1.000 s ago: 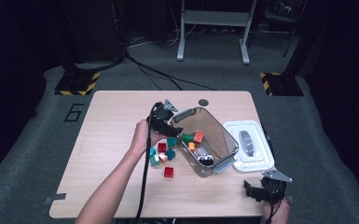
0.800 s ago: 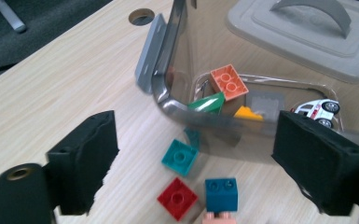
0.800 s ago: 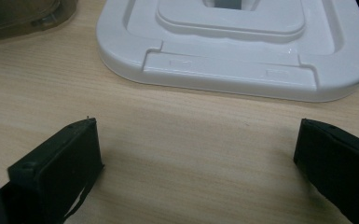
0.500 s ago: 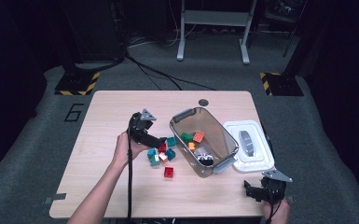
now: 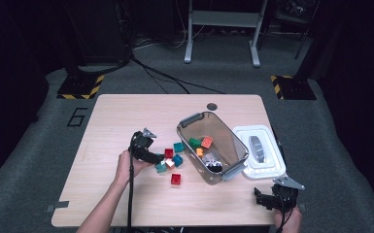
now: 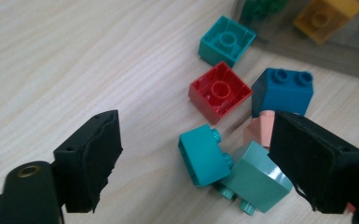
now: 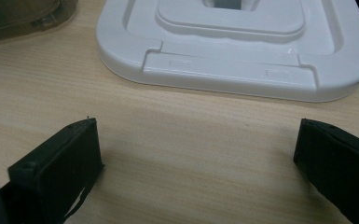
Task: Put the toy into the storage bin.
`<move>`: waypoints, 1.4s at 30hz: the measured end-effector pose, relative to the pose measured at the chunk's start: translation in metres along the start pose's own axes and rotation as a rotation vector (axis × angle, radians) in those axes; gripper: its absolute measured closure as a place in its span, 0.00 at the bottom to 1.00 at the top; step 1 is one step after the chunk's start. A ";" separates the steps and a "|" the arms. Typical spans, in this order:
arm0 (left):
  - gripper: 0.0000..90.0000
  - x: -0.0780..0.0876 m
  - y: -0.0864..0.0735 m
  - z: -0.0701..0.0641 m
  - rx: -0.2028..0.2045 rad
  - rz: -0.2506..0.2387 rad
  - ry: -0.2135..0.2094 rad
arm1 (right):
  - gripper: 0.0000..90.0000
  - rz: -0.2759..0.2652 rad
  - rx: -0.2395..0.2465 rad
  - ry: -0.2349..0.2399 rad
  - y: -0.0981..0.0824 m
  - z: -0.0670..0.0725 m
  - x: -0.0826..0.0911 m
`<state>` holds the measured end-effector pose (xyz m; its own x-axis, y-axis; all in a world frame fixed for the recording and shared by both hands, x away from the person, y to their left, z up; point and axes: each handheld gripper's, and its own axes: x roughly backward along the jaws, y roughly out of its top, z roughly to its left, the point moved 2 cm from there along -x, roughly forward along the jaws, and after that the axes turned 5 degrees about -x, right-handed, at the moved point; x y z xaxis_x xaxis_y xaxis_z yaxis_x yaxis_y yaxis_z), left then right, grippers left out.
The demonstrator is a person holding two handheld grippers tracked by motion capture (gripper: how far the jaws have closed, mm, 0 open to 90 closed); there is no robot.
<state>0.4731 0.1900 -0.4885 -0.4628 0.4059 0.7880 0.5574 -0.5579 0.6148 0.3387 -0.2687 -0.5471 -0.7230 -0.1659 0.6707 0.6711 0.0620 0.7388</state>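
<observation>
Nearby, 2 teal blocks [image 6: 205, 154], red block [image 6: 220, 91], clear bin [image 5: 213, 145].

The high view is soft and low in detail, with the table [image 5: 126, 116] lit evenly from above while the floor and the room past its far edge sink into near black. In the left gripper view the light is bright and flat, the blocks [image 6: 219, 93] are sharp with small soft shadows and a glossy highlight on one teal face, and the bin [image 6: 307, 28] at the top right corner is blurred. In the right gripper view the wood is in focus, the jaws cast broad dim shadows on it, and the white lid [image 7: 242, 51] shows mild glare along its rim.
</observation>
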 end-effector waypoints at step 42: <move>0.75 0.017 0.003 0.002 -0.008 -0.034 -0.044 | 0.01 -0.001 -0.004 -0.001 0.000 0.000 0.000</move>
<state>0.4687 0.1965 -0.4735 -0.4502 0.4563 0.7676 0.5366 -0.5488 0.6409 0.3386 -0.2687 -0.5470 -0.7236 -0.1651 0.6702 0.6712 0.0578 0.7390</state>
